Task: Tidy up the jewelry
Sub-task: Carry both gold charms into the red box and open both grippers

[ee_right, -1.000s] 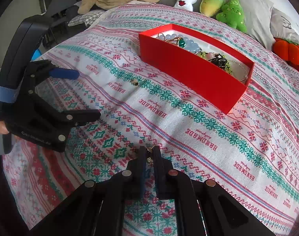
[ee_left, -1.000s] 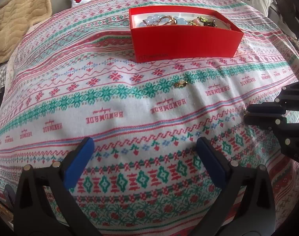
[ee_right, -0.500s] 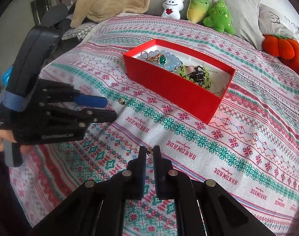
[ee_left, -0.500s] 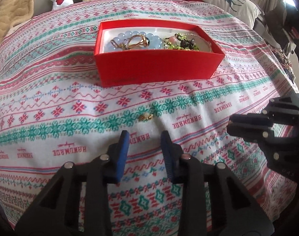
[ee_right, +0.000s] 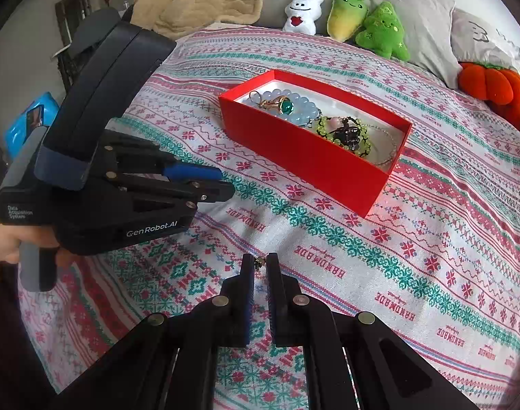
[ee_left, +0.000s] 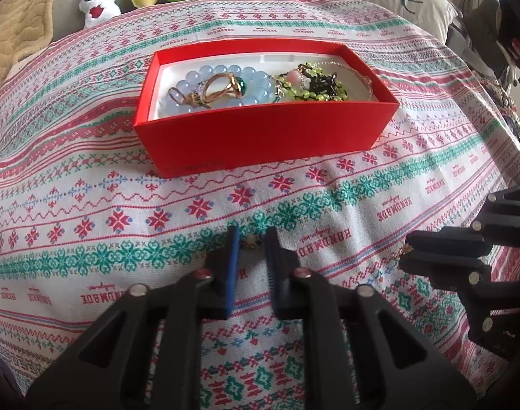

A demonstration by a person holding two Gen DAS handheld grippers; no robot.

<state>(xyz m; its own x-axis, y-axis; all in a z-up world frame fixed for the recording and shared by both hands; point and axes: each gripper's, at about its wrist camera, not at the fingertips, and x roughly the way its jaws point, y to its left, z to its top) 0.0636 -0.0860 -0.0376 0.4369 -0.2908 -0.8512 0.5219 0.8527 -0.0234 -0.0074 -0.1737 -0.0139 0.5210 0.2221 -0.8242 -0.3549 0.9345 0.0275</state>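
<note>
An open red box [ee_left: 266, 136] [ee_right: 304, 160] on the patterned bedspread holds a blue bead bracelet [ee_left: 256, 83], a gold ring with a green stone [ee_left: 237, 83] [ee_right: 283, 104] and a green and black bead piece [ee_left: 319, 83]. My left gripper [ee_left: 252, 235] has its jaws narrowed around a small gold earring [ee_left: 252, 242] lying on the cloth; contact is unclear. My right gripper [ee_right: 258, 260] is shut on a second small gold earring [ee_right: 258, 263], held just above the bedspread; it also shows at the right of the left wrist view [ee_left: 405, 251].
Plush toys [ee_right: 362, 22] and an orange plush pumpkin [ee_right: 492, 85] line the far edge by grey pillows [ee_right: 482, 37]. A beige blanket [ee_left: 13, 30] lies at the far left. The bedspread [ee_left: 89, 188] surrounds the box.
My left gripper moved forward over the loose earring and its jaws narrowed from wide open to a small gap. My right gripper lifted slightly and kept its earring.
</note>
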